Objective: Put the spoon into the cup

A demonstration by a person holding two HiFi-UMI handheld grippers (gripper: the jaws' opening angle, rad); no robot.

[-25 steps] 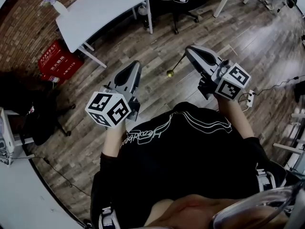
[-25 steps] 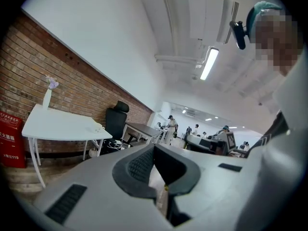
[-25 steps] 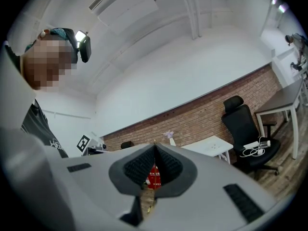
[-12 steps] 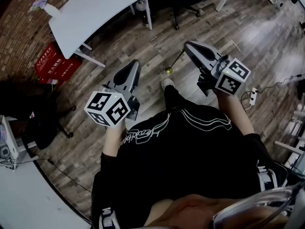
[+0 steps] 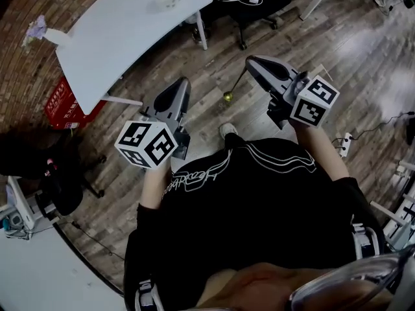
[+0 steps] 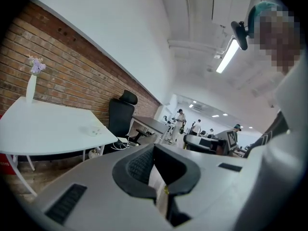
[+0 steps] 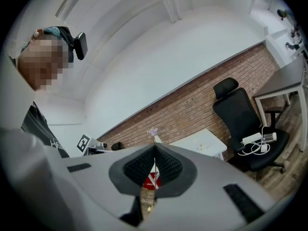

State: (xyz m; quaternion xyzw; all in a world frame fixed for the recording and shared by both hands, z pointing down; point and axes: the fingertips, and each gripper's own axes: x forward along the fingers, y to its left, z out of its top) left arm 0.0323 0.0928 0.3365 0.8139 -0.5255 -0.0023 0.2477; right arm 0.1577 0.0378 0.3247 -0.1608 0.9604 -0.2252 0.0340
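My right gripper point(image 5: 250, 62) is shut on the thin handle of a gold spoon point(image 5: 237, 83). The spoon's bowl point(image 5: 227, 97) hangs down to the left over the wooden floor. In the right gripper view the handle point(image 7: 154, 163) shows as a fine line between the pads. My left gripper point(image 5: 182, 83) is held beside it, shut and with nothing in it. Both point toward a white table point(image 5: 117, 24). A small pale thing point(image 5: 165, 2) lies on the table, too faint to identify. I see no clear cup.
A white vase with flowers point(image 5: 44, 34) stands at the table's far left end. A red crate point(image 5: 62, 102) sits under the table by the brick wall. A black office chair point(image 5: 254, 6) carrying a power strip stands right of the table. My shoe point(image 5: 226, 130) shows on the floor.
Both grippers have been carried forward toward the white table, which now lies closer. The spoon stays in the right gripper. A shoe has come into view.
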